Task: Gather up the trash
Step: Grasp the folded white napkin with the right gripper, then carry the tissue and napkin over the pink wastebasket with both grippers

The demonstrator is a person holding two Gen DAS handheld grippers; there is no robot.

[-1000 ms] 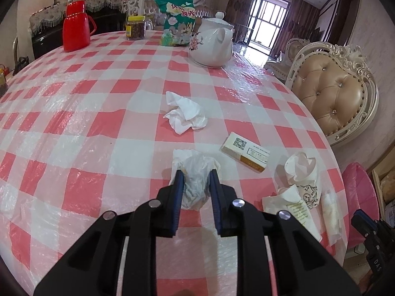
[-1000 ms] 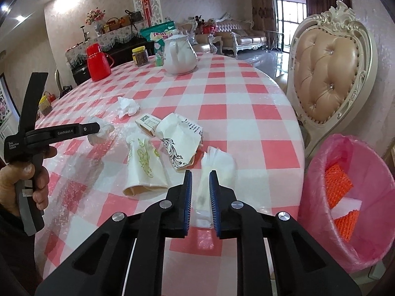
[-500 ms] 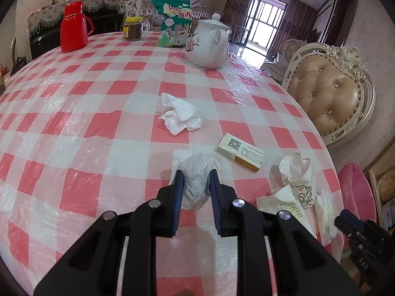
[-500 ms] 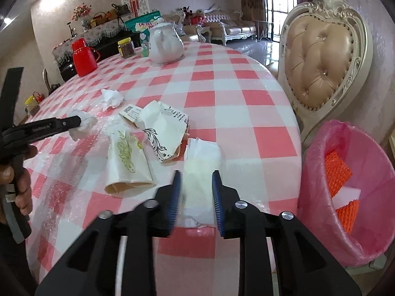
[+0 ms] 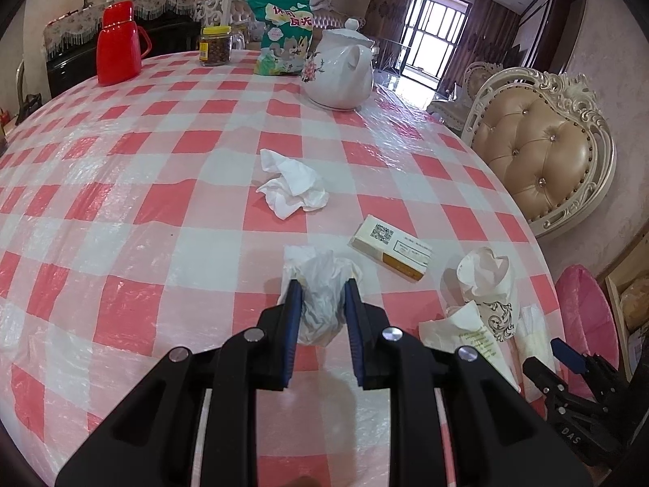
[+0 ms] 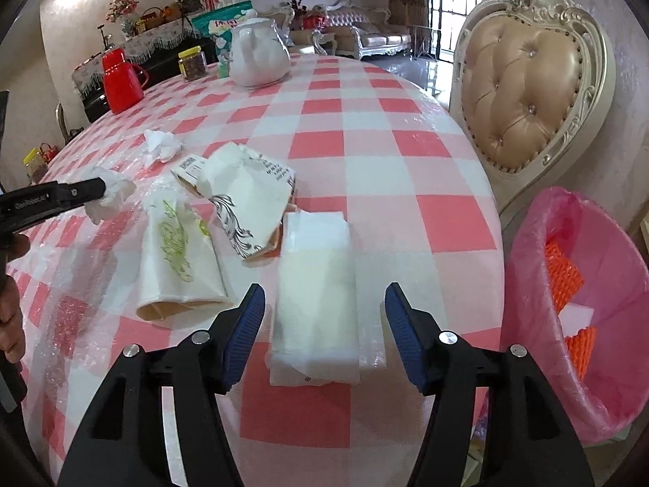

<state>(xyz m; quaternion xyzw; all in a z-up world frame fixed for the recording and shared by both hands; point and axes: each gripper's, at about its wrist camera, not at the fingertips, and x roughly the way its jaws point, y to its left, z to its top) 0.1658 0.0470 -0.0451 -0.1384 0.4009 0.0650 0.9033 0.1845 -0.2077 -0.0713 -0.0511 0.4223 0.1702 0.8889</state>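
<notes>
Tissue wad sits clamped in left gripper; right gripper, spread wide, should straddle the flat tissue pack squarely before squeezing.

Flat wrapper lying on the surface near its edge, paper bag lying to its left, torn carton sitting behind both. Bin standing off right, chair standing behind it.

"DAS" on right gripper, QR code on box
</notes>
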